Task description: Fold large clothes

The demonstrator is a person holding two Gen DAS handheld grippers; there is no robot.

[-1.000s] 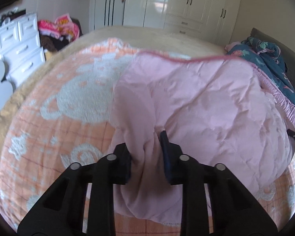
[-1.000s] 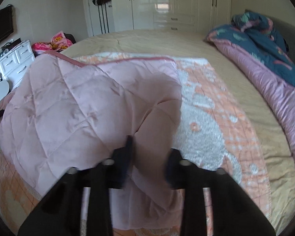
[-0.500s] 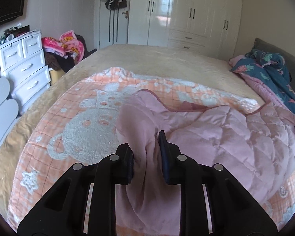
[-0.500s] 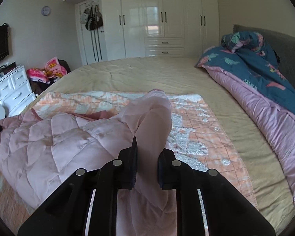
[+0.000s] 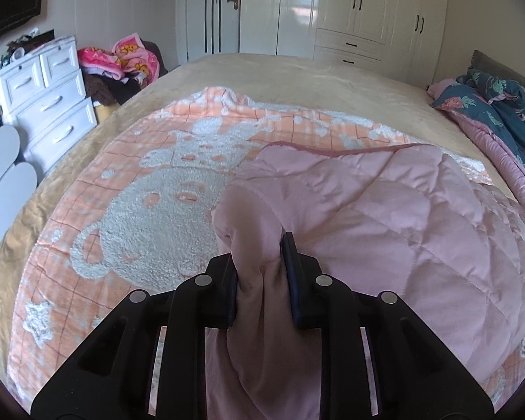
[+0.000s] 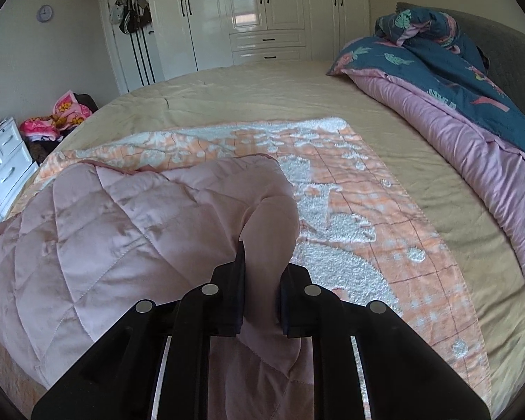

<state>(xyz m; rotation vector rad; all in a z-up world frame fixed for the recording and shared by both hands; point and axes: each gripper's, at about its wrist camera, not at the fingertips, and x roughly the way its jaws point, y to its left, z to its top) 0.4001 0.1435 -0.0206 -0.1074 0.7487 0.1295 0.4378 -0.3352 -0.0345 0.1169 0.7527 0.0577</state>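
Fabric is bunching between both sets of tongs. I am clamping my left gripper (image 5: 259, 266) narrowly on a corner of the pink quilted garment (image 5: 385, 231), and my right gripper (image 6: 260, 273) is pinching the opposite corner just as tightly. I am seeing the garment draping over the orange patterned blanket (image 5: 150, 210) on the bed (image 6: 262, 98). I am noting a white drawer unit (image 5: 49, 105) with every drawer pushed in, contents hidden.

Beige bed (image 6: 248, 94) under orange blanket (image 6: 350, 217), possibly fleece
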